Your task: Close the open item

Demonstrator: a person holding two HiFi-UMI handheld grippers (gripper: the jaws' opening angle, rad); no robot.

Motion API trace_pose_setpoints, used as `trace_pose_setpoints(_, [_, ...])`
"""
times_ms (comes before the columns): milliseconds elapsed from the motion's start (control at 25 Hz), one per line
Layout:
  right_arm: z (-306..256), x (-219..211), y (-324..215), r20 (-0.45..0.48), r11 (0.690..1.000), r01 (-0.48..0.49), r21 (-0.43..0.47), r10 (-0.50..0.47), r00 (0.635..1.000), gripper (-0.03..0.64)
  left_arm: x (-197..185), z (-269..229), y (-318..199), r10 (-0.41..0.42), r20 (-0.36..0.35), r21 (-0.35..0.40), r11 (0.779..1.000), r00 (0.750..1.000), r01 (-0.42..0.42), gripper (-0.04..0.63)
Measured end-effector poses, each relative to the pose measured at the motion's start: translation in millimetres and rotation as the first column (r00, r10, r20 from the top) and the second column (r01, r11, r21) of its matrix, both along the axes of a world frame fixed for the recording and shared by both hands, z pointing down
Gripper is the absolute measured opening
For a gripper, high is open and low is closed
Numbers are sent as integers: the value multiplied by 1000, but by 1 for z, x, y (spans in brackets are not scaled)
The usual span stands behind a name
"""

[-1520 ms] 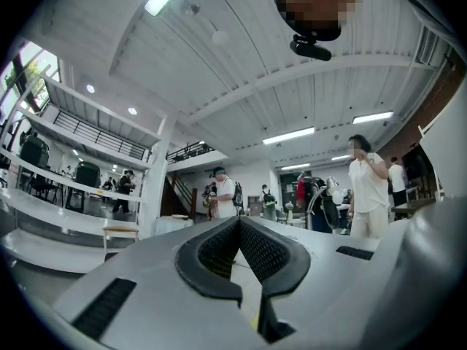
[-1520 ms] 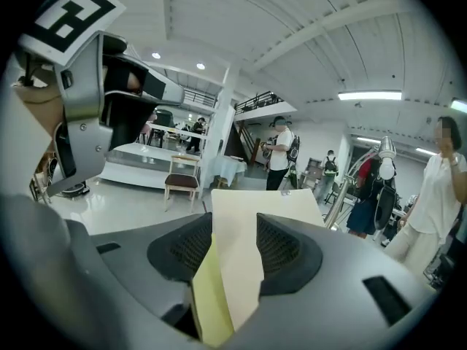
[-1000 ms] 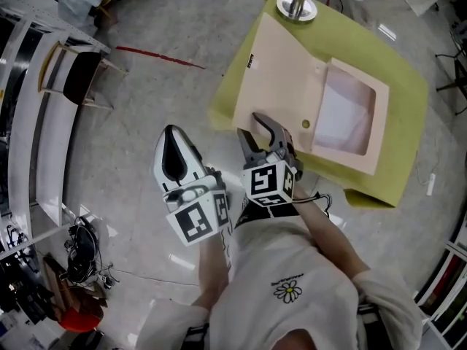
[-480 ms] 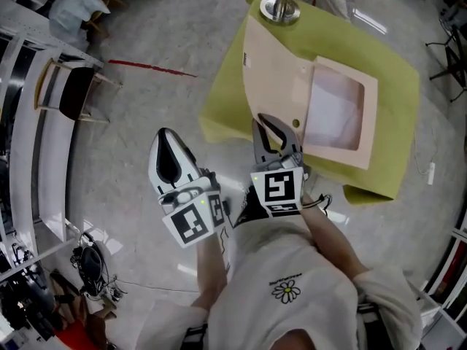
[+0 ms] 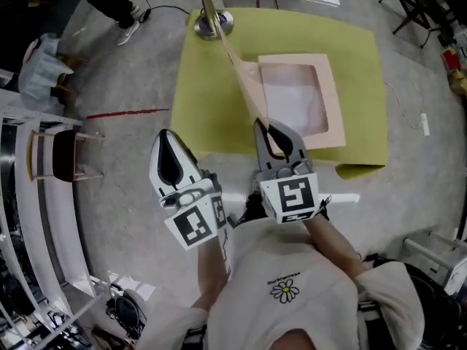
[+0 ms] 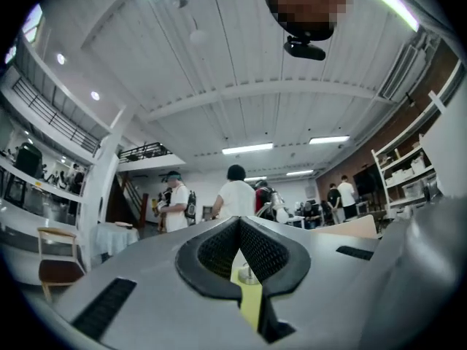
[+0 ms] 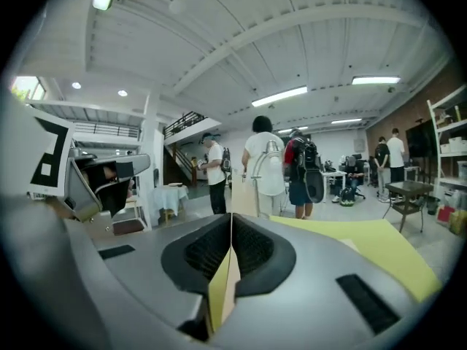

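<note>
A flat beige case lies on a yellow-green mat point(image 5: 211, 108), and its base point(image 5: 332, 100) frames a pale window. The hinged beige flap point(image 5: 244, 86) stands on edge, a thin line running from the metal stand down to my right gripper point(image 5: 271, 127). That gripper's jaws are closing their last bit, and the pads press on the flap's near edge point(image 7: 228, 283). In the right gripper view the sheet runs straight between the pads of the right gripper point(image 7: 230, 224). My left gripper point(image 5: 169, 138) hangs left of the mat, shut and holding nothing, and its pads point(image 6: 238, 223) meet.
A round metal stand base point(image 5: 214, 24) sits on the mat's far left corner. A chair point(image 5: 62, 155) and shelving line the left side, with red floor tape point(image 5: 128, 112) close by. A person's legs point(image 5: 117, 6) are at top left. A cable point(image 5: 423, 119) lies to the right.
The flap lay flat and open to the left. It now stands on edge, with my right gripper's jaws closed on its near edge. The left gripper has barely moved.
</note>
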State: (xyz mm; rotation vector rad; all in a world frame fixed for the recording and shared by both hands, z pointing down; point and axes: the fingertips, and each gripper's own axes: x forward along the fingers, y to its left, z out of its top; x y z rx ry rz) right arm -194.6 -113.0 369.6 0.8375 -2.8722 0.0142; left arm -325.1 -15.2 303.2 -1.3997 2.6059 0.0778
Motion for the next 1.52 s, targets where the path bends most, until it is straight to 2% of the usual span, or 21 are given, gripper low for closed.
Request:
trace_pose_setpoints(240, [-1, 82, -35, 16, 986, -152, -70, 154, 988, 15, 63, -11, -69, 172, 24, 6, 985, 985, -172, 14])
trace_pose_setpoints(400, [8, 121, -53, 8, 953, -282, -112, 284, 959, 15, 86, -8, -104, 286, 25, 7, 958, 958, -286, 14])
trace_pose_setpoints(600, [19, 167, -75, 14, 903, -393, -172, 401, 916, 17, 114, -1, -133, 368, 18, -6, 930, 930, -368, 14])
trace_pose_setpoints(760, [31, 196, -88, -19, 860, -474, -189, 479, 877, 17, 124, 4, -148, 400, 10, -21, 916, 917, -400, 14])
trace_pose_setpoints(1040, [56, 225, -118, -121, 787, -592, -171, 579, 806, 17, 124, 16, -167, 414, 4, -60, 909, 910, -413, 14])
trace_pose_setpoints(1280, [84, 249, -144, -205, 724, -664, -187, 632, 747, 17, 119, 29, -179, 404, -9, -97, 910, 915, -403, 14])
trace_pose_setpoints(1520, [125, 266, -167, -290, 650, -717, -252, 656, 697, 18, 112, 41, -199, 405, -16, -124, 906, 914, -404, 14])
